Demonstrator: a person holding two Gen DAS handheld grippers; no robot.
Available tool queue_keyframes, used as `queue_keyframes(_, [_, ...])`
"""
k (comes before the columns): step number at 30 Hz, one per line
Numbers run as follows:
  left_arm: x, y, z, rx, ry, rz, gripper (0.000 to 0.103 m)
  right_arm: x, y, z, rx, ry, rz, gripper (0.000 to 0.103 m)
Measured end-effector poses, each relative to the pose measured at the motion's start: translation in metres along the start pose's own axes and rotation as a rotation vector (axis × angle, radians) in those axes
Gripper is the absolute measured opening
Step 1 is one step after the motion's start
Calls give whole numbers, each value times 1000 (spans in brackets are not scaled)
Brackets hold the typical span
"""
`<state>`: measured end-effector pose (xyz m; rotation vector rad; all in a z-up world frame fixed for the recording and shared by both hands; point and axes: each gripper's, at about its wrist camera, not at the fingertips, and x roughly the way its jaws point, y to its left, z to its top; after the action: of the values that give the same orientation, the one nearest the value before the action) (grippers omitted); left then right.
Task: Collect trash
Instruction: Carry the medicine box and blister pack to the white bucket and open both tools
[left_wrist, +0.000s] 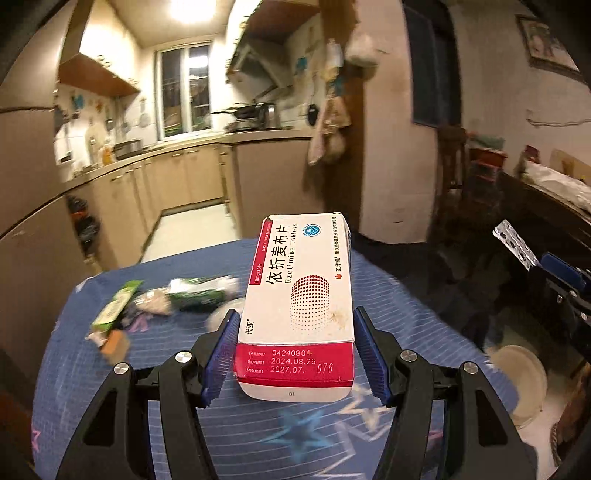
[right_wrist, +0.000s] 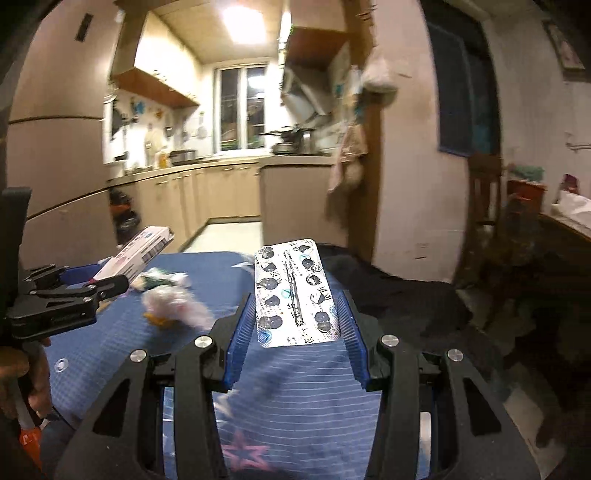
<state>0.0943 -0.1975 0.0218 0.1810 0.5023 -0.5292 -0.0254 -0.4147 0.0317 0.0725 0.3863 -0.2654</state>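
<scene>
White-and-red medicine box (left_wrist: 301, 306), silver blister pack (right_wrist: 295, 291), blue striped tablecloth (left_wrist: 258, 439) with stars, blue-padded black gripper (left_wrist: 295, 354).

The heap of crumpled wrappers (left_wrist: 166, 299) on the blue star-patterned tablecloth (left_wrist: 258, 435) is smeared by motion blur, so single pieces are hard to tell apart. The white-and-red cardboard medicine box (left_wrist: 299, 306) hides the cloth behind it. The silver foil blister strip (right_wrist: 295, 291) bears print too small to read. The far kitchen counter (right_wrist: 221, 162) is blurred too.
</scene>
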Motion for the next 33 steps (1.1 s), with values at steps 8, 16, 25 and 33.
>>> queue_keyframes(8, [3,-82,15,81,-24,-105,64,-19,-60,-2,41,9,-139,44])
queue_keyframes(16, [12,-170,24,168,-25,-206,64,-42,-127,-17,97,34,-266,44])
queue_keyframes(25, [38,-278,12,272,57,-334,64,-56,-203,-52,169,134,-383,44])
queue_keyframes(33, [78,-353,-16,375,207,-423,64,-43,-257,-98,268,290,-381,44])
